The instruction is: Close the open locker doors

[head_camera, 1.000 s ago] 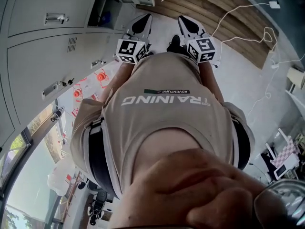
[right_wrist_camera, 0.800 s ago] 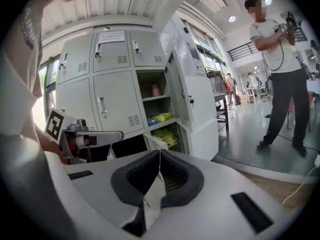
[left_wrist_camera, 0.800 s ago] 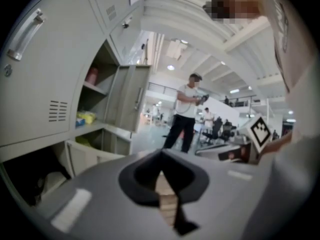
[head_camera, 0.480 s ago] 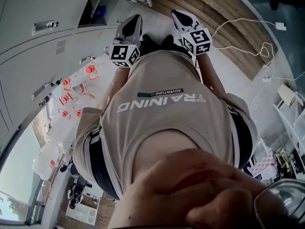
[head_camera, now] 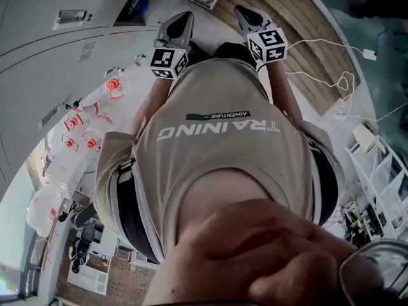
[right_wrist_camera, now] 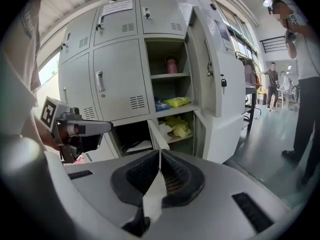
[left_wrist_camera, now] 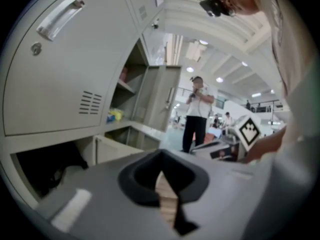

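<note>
The fingers of the left gripper are seen pressed together with nothing held, as are those of the right gripper. Open locker doors are shown ahead of the right gripper, beside shut doors. "TRAINING" and "ADVENTURE" are printed on the person's shirt.

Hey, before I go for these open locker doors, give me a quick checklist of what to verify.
1. Left hand-held gripper empty, jaws together: ok.
2. Right hand-held gripper empty, jaws together: ok.
3. Tall door shut: not ok, it stands open.
4. Low door shut: not ok, open.
5. Yellow cloth clear of its compartment's door: cannot tell.
6. Bystander clear of the tall door's swing: cannot tell.
</note>
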`<state>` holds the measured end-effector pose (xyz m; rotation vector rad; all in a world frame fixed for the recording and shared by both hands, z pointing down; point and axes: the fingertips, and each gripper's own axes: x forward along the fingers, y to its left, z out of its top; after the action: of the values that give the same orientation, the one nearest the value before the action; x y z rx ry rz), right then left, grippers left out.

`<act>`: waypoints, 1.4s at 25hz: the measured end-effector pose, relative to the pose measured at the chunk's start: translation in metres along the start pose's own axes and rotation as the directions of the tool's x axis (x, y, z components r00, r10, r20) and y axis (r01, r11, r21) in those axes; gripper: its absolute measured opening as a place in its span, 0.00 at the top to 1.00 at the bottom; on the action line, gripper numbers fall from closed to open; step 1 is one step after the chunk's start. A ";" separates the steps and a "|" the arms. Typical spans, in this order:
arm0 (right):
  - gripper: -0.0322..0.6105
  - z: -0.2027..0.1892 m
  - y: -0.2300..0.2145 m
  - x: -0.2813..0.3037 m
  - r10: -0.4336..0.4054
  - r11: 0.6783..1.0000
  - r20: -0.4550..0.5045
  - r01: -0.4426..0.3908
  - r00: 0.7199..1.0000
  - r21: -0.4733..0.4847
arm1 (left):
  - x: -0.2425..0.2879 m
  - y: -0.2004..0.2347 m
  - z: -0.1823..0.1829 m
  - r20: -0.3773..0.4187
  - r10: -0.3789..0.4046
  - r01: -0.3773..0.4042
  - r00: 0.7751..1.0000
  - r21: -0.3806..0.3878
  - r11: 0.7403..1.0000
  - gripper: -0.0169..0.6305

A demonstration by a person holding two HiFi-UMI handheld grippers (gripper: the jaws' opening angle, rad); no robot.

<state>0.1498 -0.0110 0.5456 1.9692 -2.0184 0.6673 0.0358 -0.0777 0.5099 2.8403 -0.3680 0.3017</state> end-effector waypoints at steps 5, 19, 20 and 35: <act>0.93 -0.008 -0.008 0.020 0.027 0.999 -0.056 -0.029 0.998 -0.020 | 0.001 0.021 0.005 0.002 0.061 -0.060 0.998 -0.015 0.998 0.98; 0.93 -0.023 -0.032 0.085 0.321 0.917 -0.195 -0.356 0.927 -0.182 | 0.019 0.050 -0.006 -0.051 0.357 -0.359 0.933 -0.036 0.933 0.98; 0.93 -0.023 -0.030 0.087 0.342 0.906 -0.201 -0.379 0.918 -0.190 | 0.017 0.050 -0.007 -0.052 0.372 -0.374 0.927 -0.042 0.926 0.98; 0.93 -0.030 0.026 0.082 0.542 0.761 -0.294 -0.608 0.787 -0.225 | -0.036 0.061 -0.022 -0.014 0.519 -0.514 0.855 -0.166 0.842 0.98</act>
<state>0.1148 -0.0686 0.6065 1.0291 -2.4192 0.5937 -0.0191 -0.1206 0.5365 2.5350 -1.1196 0.3091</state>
